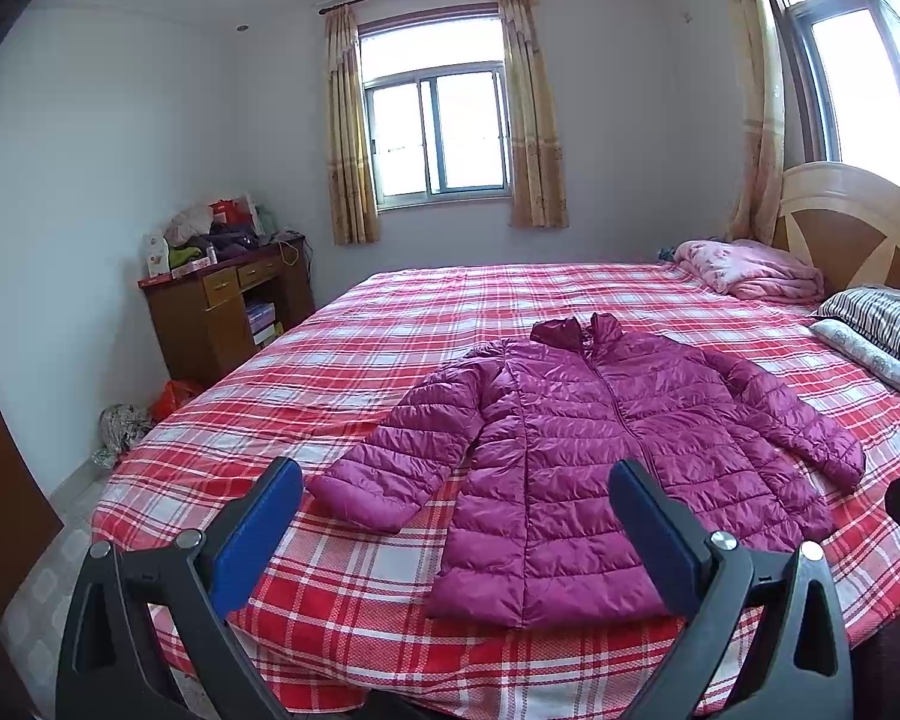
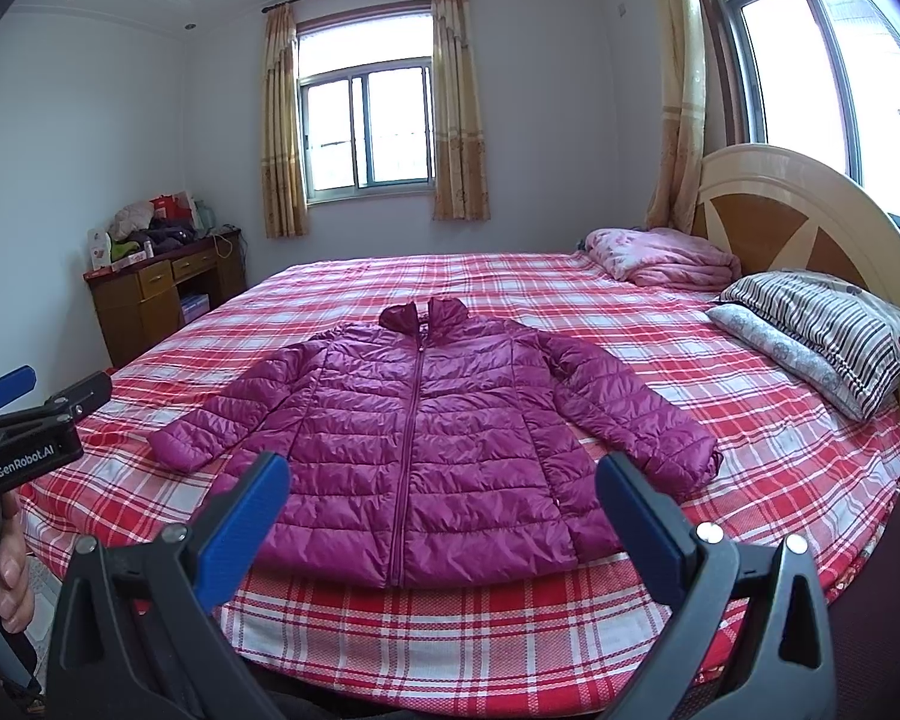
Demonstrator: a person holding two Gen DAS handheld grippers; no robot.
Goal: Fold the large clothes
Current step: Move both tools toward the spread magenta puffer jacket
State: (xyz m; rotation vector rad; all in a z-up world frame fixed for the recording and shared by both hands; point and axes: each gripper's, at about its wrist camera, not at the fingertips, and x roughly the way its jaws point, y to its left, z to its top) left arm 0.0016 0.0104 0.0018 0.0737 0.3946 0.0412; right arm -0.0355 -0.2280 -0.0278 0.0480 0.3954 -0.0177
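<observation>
A magenta quilted puffer jacket lies flat and zipped on the red plaid bed, collar away from me, both sleeves spread out. It also shows in the right wrist view. My left gripper is open and empty, held above the near bed edge in front of the jacket's hem and left sleeve cuff. My right gripper is open and empty, in front of the middle of the hem. The left gripper also shows from the side at the left of the right wrist view.
A folded pink blanket and striped pillows lie at the wooden headboard on the right. A cluttered wooden desk stands by the far left wall. Bags lie on the floor left of the bed.
</observation>
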